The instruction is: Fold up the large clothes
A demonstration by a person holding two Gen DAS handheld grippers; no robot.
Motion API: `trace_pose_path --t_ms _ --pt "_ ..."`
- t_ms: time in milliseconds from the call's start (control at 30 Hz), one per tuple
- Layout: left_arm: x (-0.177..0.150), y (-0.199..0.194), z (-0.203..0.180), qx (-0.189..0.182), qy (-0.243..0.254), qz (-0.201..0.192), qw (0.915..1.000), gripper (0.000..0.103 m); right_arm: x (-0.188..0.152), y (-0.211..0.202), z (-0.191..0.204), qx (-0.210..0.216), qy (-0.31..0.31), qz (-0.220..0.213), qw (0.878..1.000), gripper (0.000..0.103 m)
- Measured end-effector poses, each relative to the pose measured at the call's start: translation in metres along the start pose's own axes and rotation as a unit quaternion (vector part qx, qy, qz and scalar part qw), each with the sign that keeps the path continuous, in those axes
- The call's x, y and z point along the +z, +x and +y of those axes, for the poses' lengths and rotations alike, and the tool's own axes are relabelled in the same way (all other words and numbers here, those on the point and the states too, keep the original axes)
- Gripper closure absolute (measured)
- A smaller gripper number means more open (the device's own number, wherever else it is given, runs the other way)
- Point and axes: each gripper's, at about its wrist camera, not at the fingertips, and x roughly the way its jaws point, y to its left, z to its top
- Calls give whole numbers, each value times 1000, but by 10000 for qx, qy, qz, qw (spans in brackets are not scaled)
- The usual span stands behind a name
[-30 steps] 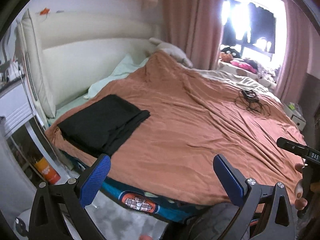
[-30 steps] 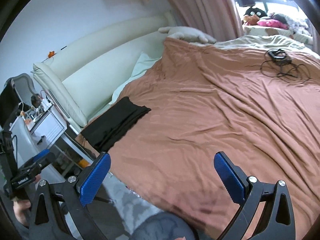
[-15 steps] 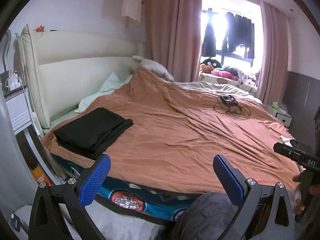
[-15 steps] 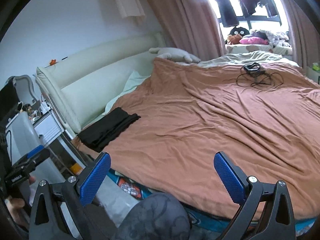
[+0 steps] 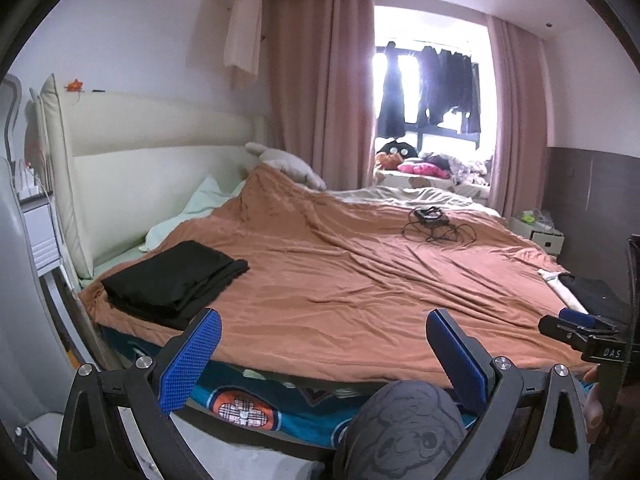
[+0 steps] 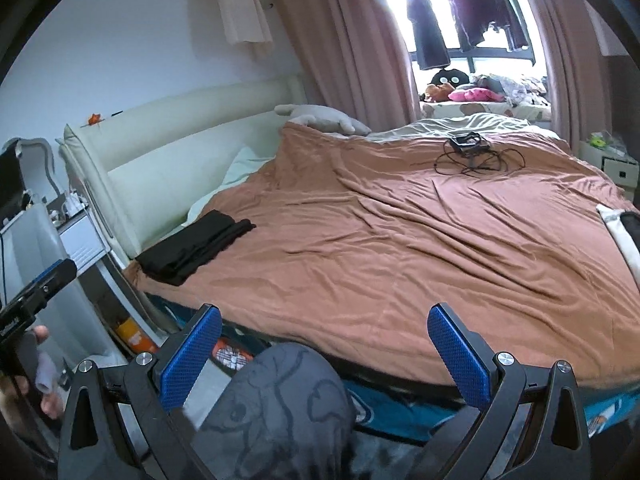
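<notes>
- Blue pads [image 5: 191, 358] of the left gripper [image 5: 324, 354] are standing wide apart w/ nothing btwn them; gripper is hanging in air off the near edge of the bed [image 5: 280, 400], not touching anything
- Right gripper [image 6: 326, 354] is doing the same: blue pads [image 6: 458, 354] spread wide, holding nothing, hovering short of the bed edge
- Folded black garment [image 5: 174, 282] is lying flat on the brown cover [image 5: 340, 280] at the near left corner of the bed, close to the cream headboard [image 5: 152, 168]; it's well apart from both grippers. In right wrist view it's sitting at [image 6: 196, 246]
- More clothes, a black piece w/ a white one [image 5: 580, 288] beside it, are lying at the right edge of the cover, near the right gripper body showing at the edge of the left wrist view
- Black device w/ tangled cable [image 5: 434, 224] is resting on the cover toward the far side, well apart from the garment
- Person's knee in grey patterned fabric [image 6: 280, 412] is showing low btwn the fingers in both views
- Dark clothes [image 5: 432, 88] are hanging in the window behind pink curtains [image 5: 320, 88]
- White nightstand [image 5: 538, 234] is standing beyond the bed on the right
</notes>
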Motion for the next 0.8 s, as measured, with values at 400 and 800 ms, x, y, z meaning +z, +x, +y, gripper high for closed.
trace_pose_path --t_ms 400,800 --pt "-10 1 -2 -77 -70 129 9999 0 -6 -7 5 -106 -129 -53 9998 0" --pt "-8 0 3 -87 -218 197 9995 0 -6 -8 9 -105 -175 -24 9998 0"
